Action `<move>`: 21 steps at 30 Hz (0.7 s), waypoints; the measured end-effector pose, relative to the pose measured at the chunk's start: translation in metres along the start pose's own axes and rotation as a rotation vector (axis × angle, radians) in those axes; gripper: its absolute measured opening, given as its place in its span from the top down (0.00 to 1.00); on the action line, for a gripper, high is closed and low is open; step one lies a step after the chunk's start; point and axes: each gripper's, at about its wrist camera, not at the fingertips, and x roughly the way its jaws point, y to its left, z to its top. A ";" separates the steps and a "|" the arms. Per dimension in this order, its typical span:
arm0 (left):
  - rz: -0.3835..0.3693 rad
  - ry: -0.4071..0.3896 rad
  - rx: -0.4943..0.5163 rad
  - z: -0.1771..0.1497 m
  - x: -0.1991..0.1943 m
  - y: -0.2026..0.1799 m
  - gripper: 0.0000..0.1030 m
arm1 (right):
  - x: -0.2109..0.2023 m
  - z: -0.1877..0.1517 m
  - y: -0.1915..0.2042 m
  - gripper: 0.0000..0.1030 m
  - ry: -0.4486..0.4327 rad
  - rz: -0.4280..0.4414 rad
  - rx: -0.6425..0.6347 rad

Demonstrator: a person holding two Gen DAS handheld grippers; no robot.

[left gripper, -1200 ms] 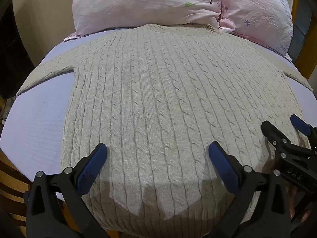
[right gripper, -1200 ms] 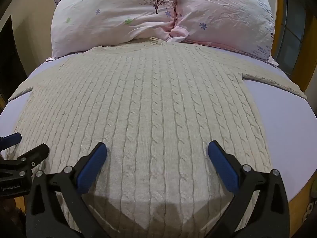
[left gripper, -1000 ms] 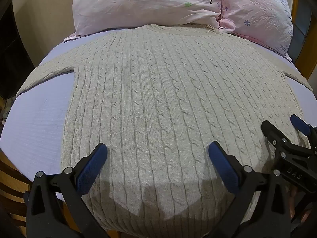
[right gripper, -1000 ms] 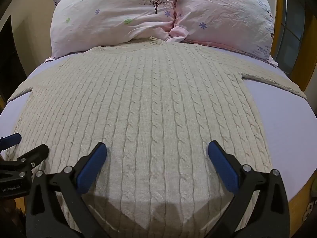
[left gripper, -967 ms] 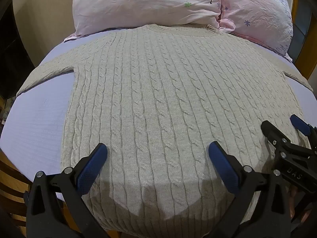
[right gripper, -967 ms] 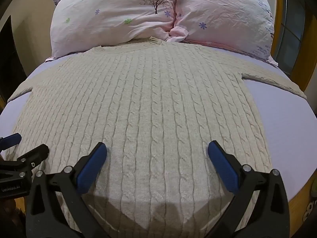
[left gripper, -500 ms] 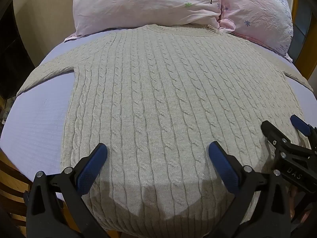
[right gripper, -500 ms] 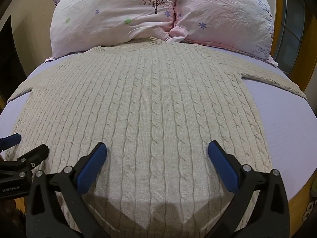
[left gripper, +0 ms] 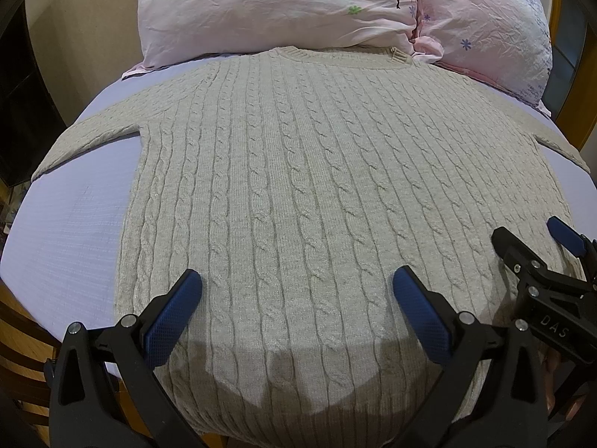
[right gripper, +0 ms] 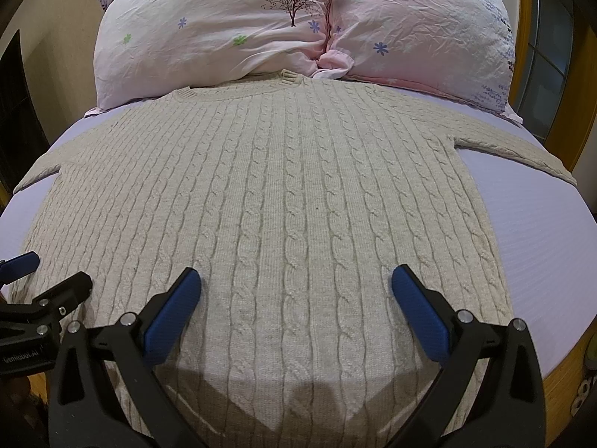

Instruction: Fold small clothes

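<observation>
A beige cable-knit sweater [left gripper: 298, 186] lies flat on the lavender bed sheet [left gripper: 67, 231], collar toward the pillows, both sleeves spread out to the sides. It also shows in the right wrist view [right gripper: 298, 194]. My left gripper [left gripper: 296, 295] is open and empty, held over the hem on the left half. My right gripper [right gripper: 296, 295] is open and empty over the hem on the right half. The right gripper shows at the right edge of the left wrist view [left gripper: 530, 239], and the left gripper at the left edge of the right wrist view [right gripper: 41, 280].
Two pink flowered pillows [right gripper: 224, 30] [right gripper: 429, 30] lie at the head of the bed behind the collar. A wooden bed frame [right gripper: 559, 366] runs along the near edge. A window [right gripper: 548, 56] is at the far right. Bare sheet [right gripper: 541, 246] lies right of the sweater.
</observation>
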 end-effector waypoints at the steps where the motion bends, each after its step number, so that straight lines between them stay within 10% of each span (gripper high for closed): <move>1: 0.000 0.000 0.000 0.000 0.000 0.000 0.01 | 0.000 0.000 0.000 0.02 0.000 0.000 0.000; 21: 0.000 -0.002 0.000 0.000 0.000 0.000 0.01 | 0.000 -0.001 -0.001 0.02 0.001 -0.001 0.001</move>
